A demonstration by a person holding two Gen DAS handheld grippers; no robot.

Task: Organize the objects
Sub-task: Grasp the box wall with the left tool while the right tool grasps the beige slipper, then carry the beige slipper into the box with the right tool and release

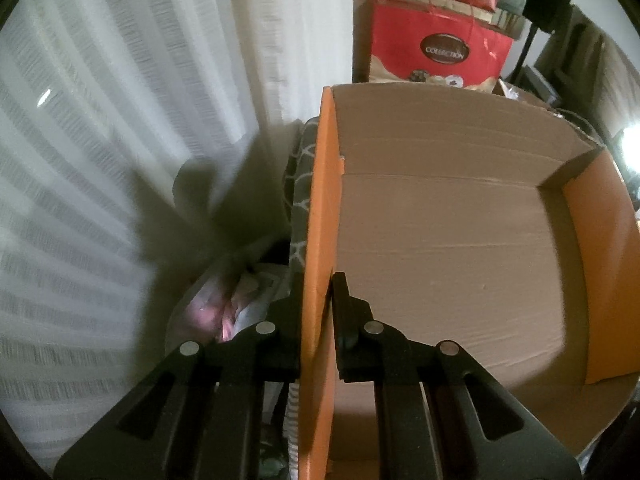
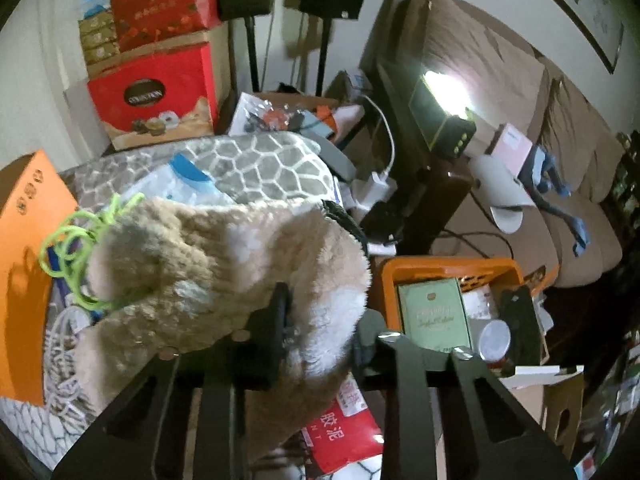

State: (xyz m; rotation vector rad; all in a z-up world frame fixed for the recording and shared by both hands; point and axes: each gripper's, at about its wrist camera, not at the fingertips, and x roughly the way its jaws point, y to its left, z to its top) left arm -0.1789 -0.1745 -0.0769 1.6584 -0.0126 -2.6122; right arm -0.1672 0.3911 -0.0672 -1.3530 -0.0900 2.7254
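Observation:
In the left wrist view an open cardboard box (image 1: 440, 240) with orange outer faces fills the right half. It has nothing inside. My left gripper (image 1: 318, 286) is shut on its orange left wall (image 1: 320, 200), one finger outside and one inside. In the right wrist view my right gripper (image 2: 322, 324) is shut on a fluffy beige and white plush item (image 2: 220, 260), which bulges out to the left between the fingers. A lime green cord (image 2: 80, 248) loops at the plush's left end. The orange box (image 2: 24, 260) shows at the left edge.
A grey honeycomb-patterned cushion (image 2: 260, 164) lies behind the plush. To the right stands an orange basket (image 2: 448, 268) with a green box (image 2: 434, 312) and a can (image 2: 494, 338). A red packet (image 2: 344, 432) lies below. Red gift boxes (image 2: 152, 92), a brown sofa (image 2: 500, 80) and a white curtain (image 1: 120, 120) surround.

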